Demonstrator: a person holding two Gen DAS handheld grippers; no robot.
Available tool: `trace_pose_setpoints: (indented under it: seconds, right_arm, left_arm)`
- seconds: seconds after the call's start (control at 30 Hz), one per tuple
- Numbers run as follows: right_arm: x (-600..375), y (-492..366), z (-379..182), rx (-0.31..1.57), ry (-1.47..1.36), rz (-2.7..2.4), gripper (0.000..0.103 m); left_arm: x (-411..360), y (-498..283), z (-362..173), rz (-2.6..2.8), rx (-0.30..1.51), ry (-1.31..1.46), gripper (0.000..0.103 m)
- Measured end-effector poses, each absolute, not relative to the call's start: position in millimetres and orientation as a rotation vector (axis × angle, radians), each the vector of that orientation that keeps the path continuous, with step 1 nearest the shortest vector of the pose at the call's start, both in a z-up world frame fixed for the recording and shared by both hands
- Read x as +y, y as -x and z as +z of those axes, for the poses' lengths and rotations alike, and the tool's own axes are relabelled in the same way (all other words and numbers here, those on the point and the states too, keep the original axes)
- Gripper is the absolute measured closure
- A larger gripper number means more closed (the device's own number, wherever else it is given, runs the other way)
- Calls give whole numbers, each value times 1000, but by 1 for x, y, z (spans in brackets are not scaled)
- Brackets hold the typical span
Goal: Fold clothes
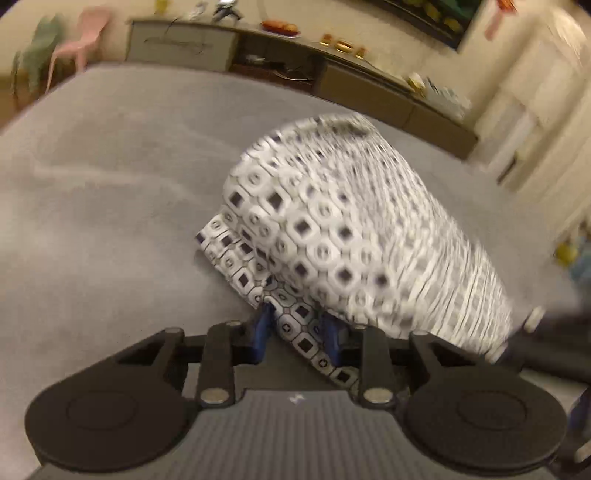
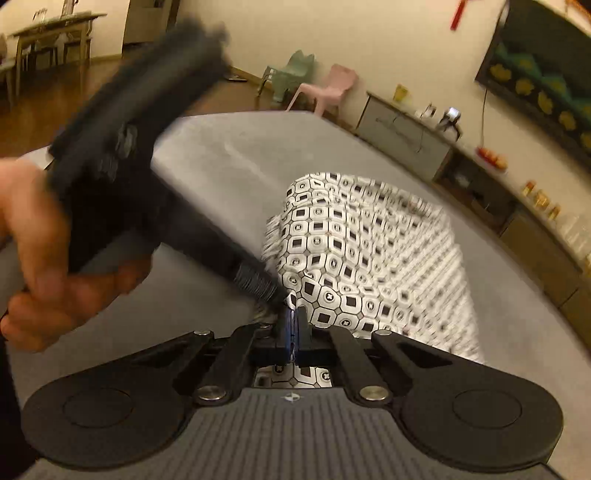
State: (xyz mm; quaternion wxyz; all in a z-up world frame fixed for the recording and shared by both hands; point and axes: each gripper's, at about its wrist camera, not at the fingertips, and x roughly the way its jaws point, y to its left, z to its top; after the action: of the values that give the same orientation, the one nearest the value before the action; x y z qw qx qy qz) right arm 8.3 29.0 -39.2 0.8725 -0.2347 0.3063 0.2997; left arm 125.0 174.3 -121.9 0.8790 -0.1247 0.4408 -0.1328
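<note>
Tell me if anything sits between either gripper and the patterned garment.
Nothing visible does. The right gripper is shut on the patterned garment, and the left gripper has its near edge between the jaws on the grey surface.

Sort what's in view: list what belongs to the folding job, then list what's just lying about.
Job:
patterned garment
grey surface
left gripper
right gripper

Lying about:
pink chair
green chair
sideboard
dining table
</note>
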Motion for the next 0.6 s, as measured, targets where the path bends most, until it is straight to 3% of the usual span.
trace_pose_setpoints:
  seconds: [0.23,0.33,0.43,0.53,0.57,0.6]
  right_arm:
    - [39,2,-51,650,496,637,103]
    - [49,8,-64,625,591,630,103]
    - [62,13,-76,581,688,610,100]
    - [63,19,-75,570,715,637,91]
    - [59,19,-70,585,689,668,79]
    - [46,17,-61,586,615,666,74]
  left_arm:
    - [243,-111,-103,-175,828,507,77]
    - [245,-103,-82,-223,701,507,75]
    - [207,-129,-86,-299,746,326,75]
    - [191,-158,-110,-258,869,191,73]
    - [192,-160,-111,-259,881,198,72]
    - [194,-163,-112,-259,892,204,72]
